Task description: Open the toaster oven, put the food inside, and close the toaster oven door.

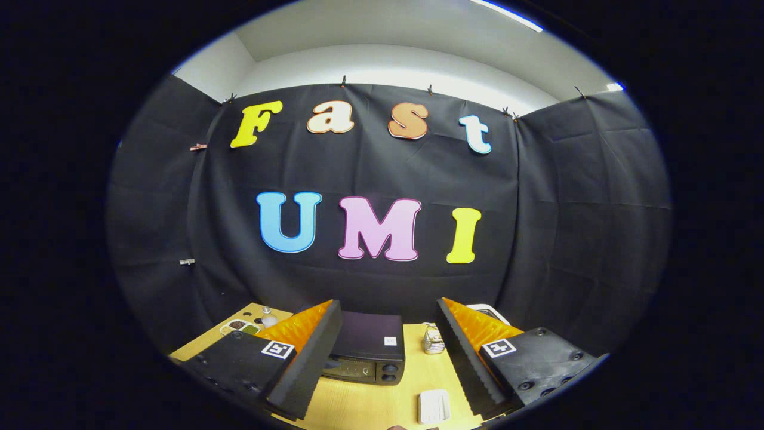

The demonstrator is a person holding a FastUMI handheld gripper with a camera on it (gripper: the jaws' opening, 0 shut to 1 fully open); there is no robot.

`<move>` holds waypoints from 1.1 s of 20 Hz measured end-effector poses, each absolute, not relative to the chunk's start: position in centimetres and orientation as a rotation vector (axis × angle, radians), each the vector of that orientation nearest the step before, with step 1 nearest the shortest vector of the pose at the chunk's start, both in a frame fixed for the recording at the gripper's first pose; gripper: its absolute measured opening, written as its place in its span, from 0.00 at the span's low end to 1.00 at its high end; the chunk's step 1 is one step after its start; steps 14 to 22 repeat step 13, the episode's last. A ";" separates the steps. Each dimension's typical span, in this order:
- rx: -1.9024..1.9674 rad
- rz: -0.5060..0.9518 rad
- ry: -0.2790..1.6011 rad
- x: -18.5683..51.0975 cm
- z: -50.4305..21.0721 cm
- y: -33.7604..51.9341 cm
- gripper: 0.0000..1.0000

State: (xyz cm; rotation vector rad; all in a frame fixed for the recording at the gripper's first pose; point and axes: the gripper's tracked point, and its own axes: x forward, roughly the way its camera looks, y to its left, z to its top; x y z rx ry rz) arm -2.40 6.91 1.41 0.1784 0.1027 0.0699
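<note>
A black toaster oven (367,349) stands on the wooden table (370,406), beyond and between my fingers, partly hidden by the left finger. Its door looks closed, and two knobs (389,373) sit at the right of its front. Nearer to me, a small white ridged rectangular piece (434,406) lies flat on the table, just inside the right finger. My gripper (388,303) is held well above the table, open wide, with nothing between its fingers.
A small wire-like basket or jar (434,340) stands to the right of the oven. At the far left of the table are a compartment tray (240,326) and a little bottle (268,316). A white object (489,310) peeks from behind the right finger.
</note>
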 end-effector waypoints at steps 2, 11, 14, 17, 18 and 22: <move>0.197 0.065 0.095 -2.3 1.7 5.5 0.98; 0.196 0.056 0.087 -1.4 0.9 1.2 0.98; 0.208 0.061 0.091 -1.2 0.7 0.8 0.98; 0.208 0.061 0.091 -1.2 0.7 0.8 0.98; 0.208 0.061 0.091 -1.2 0.7 0.8 0.98; 0.208 0.061 0.091 -1.2 0.7 0.8 0.98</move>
